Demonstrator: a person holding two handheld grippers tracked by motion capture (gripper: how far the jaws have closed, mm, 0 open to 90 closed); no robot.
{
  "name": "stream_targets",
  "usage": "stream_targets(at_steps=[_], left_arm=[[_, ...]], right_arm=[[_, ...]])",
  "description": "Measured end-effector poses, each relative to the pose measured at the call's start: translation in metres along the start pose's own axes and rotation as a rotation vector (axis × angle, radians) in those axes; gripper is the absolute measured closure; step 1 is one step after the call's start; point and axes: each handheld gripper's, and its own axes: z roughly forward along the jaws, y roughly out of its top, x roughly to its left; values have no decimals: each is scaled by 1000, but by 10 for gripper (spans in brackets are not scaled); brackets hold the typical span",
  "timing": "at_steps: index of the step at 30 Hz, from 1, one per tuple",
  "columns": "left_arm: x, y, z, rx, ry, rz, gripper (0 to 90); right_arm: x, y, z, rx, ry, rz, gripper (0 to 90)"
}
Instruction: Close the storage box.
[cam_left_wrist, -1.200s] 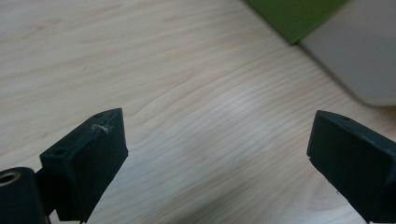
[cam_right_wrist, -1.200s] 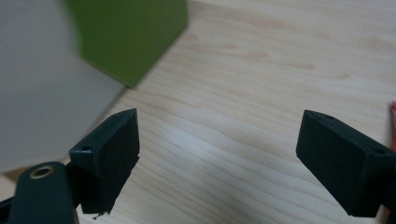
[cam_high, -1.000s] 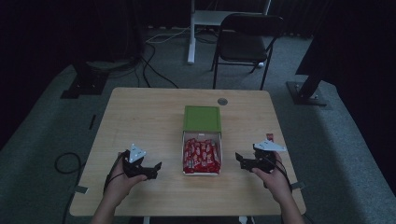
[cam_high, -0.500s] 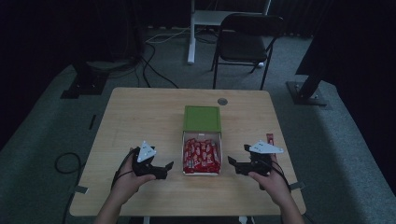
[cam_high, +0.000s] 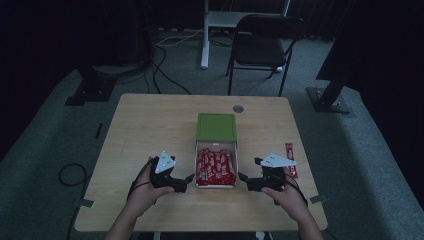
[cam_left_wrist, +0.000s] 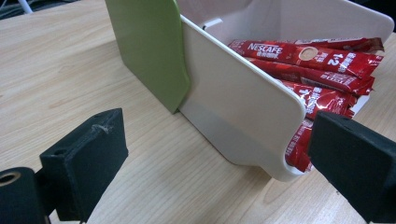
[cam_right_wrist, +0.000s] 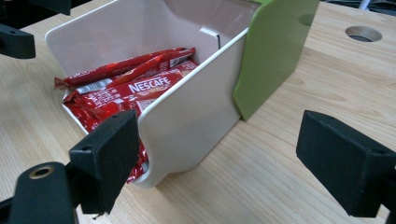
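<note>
A white tray (cam_high: 215, 184) packed with several red Nescafe sachets (cam_high: 216, 165) slides out of a green sleeve (cam_high: 216, 127) at the middle of the table. My left gripper (cam_high: 188, 178) is open just left of the tray's near corner. In the left gripper view the tray wall (cam_left_wrist: 233, 102) and sachets (cam_left_wrist: 303, 53) stand between the spread jaws of the left gripper (cam_left_wrist: 219, 163). My right gripper (cam_high: 243, 177) is open at the tray's right near corner. The right gripper (cam_right_wrist: 229, 158) straddles the tray wall (cam_right_wrist: 191, 116), with sachets (cam_right_wrist: 126, 88) inside.
One loose red sachet (cam_high: 290, 153) lies on the wooden table (cam_high: 145, 125) beyond my right hand. A round cable hole (cam_high: 238, 108) sits behind the green sleeve. A black chair (cam_high: 265, 35) and stand bases are on the floor beyond the table.
Both grippers have moved inward along the table's front, closing on the tray's near corners from either side. The tray and sachets have not moved.
</note>
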Motion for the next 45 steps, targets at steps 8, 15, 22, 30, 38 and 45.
stream_targets(at_steps=[8, 15, 22, 30, 38, 45], left_arm=[[-1, 0, 9, 1, -9, -3, 55], [1, 1, 17, 11, -11, -4, 55], [1, 3, 22, 16, -15, -12, 51], [3, 6, 26, 21, -13, -12, 37], [5, 9, 29, 27, -8, -8, 37], [8, 11, 31, 27, -1, -15, 37]], right_arm=[[1, -2, 10, 14, 5, -12, 130], [-1, -3, 12, 16, 16, 10, 117], [-4, -3, 14, 14, 12, 29, 112], [-8, -2, 15, 6, -7, 36, 112], [-10, 1, 17, 6, -19, 34, 112], [-12, 3, 20, 7, -22, 36, 112]])
